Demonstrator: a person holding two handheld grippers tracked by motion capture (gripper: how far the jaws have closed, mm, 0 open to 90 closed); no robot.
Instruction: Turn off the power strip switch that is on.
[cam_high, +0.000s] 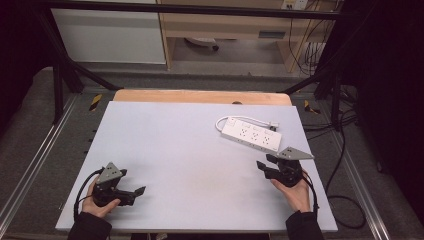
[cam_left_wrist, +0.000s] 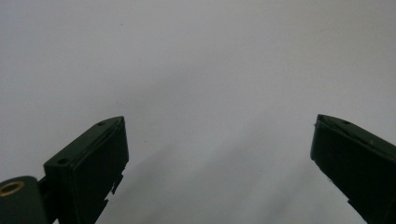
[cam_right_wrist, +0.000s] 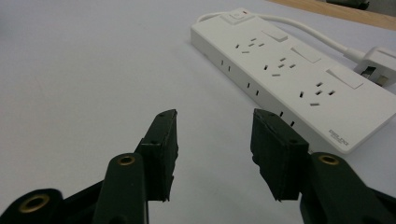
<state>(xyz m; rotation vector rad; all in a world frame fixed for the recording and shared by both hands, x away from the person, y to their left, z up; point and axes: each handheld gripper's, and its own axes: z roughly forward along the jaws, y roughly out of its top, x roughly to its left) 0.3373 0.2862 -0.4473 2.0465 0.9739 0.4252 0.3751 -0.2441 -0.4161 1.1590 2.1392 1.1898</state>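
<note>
Nearest my side of the desk (cam_high: 165, 150), I have the left hand-held gripper (cam_high: 136, 192) low at the front left corner, my hand wrapped around its body and the grey plate on top. Its jaws stand wide apart with nothing between them; in the left gripper view (cam_left_wrist: 219, 126) I get pale desk surface past the two black jaws, both cut off by the lower edge, and I can make out no object ahead. The cable loops back past my wrist and its end is lost at the frame's bottom. At the front right, the right hand-held gripper (cam_high: 263, 164) sits in my other hand, pointing up the desk. In the right gripper view (cam_right_wrist: 215, 116) the jaws are partly apart, a clear gap of bare desk between the pads, nothing held and nothing touching them. Just beyond and to the right of those jaws lies the white power strip (cam_right_wrist: 289, 77), flat on the desk, sockets and switches up; its near corner is close to the right jaw but apart from it. From the high view the power strip (cam_high: 251, 134) lies at a slant on the right half of the desk. Its white cord (cam_high: 245, 118) curls from the far end to a plug (cam_right_wrist: 378, 63), which is cut off by the picture's edge. Small print on the strip's near side is too small to read.
</note>
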